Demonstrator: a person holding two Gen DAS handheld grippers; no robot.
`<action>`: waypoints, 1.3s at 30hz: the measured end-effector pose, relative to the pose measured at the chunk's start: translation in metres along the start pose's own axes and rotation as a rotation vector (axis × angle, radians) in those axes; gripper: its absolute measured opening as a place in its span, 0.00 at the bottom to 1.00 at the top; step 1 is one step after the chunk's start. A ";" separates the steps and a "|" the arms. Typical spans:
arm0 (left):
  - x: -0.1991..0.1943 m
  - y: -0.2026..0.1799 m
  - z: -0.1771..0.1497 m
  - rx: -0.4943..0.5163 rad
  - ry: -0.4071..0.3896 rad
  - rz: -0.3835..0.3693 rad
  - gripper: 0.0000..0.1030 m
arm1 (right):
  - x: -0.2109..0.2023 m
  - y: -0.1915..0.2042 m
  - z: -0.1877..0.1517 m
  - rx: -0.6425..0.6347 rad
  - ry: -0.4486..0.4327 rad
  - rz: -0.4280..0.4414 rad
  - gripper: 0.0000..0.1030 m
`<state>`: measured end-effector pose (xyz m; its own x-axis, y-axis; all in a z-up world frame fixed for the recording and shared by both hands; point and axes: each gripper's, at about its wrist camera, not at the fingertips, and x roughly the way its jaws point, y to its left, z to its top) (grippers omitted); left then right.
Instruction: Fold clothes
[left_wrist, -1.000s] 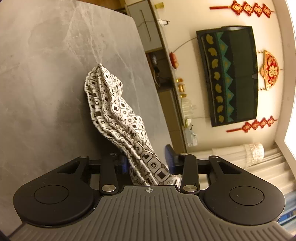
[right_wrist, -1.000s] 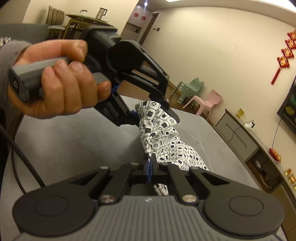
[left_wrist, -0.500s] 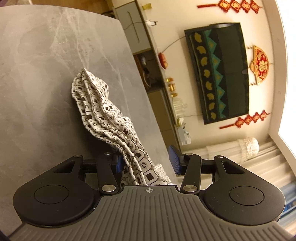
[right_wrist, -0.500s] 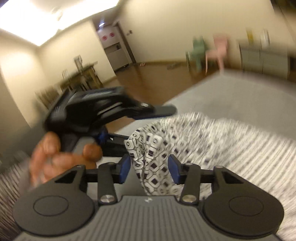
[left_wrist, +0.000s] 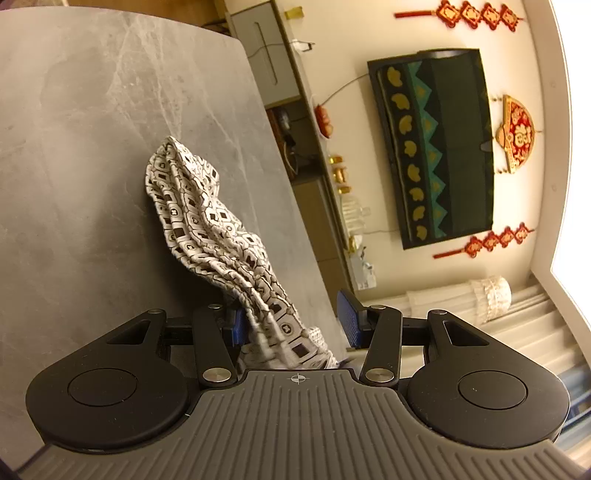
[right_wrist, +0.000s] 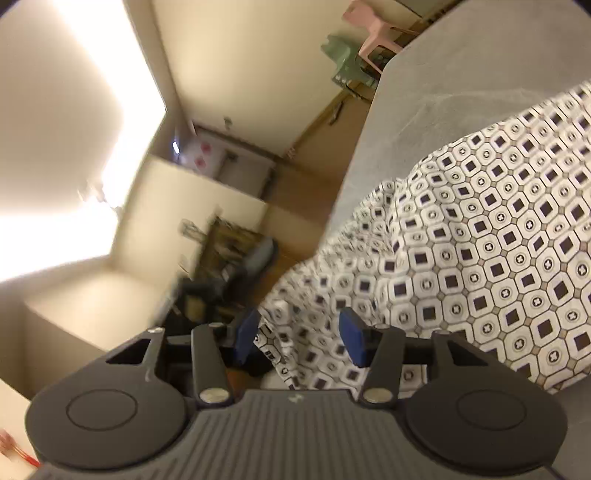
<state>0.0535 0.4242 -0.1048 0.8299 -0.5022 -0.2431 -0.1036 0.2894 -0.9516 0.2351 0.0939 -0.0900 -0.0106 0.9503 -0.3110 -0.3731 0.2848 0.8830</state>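
My left tool (left_wrist: 291, 325) is spread wide, the cloth (left_wrist: 207, 221) bunched on the grey desk (left_wrist: 92, 129) and trailing between its pads, brushing the left one. My right tool (right_wrist: 299, 336) gapes too, cloth (right_wrist: 480, 258) lying between its pads, ungripped.

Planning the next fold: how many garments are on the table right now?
1. A single black-and-white patterned garment lies bunched on the grey table, running between the fingers of both open grippers; anything beneath it is hidden.
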 end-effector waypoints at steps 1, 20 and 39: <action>0.000 -0.001 -0.001 0.003 0.001 0.000 0.35 | 0.003 0.005 -0.004 -0.039 0.007 -0.027 0.37; -0.008 -0.020 -0.009 0.210 -0.022 0.275 0.00 | -0.007 0.163 0.095 -0.648 -0.272 -0.776 0.04; 0.006 -0.002 0.027 0.110 -0.083 0.287 0.00 | -0.109 0.080 0.084 -0.597 -0.364 -1.227 0.61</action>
<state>0.0738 0.4425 -0.0990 0.8178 -0.3199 -0.4785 -0.2842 0.4986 -0.8190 0.2847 0.0238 0.0442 0.8057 0.1458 -0.5742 -0.3023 0.9347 -0.1869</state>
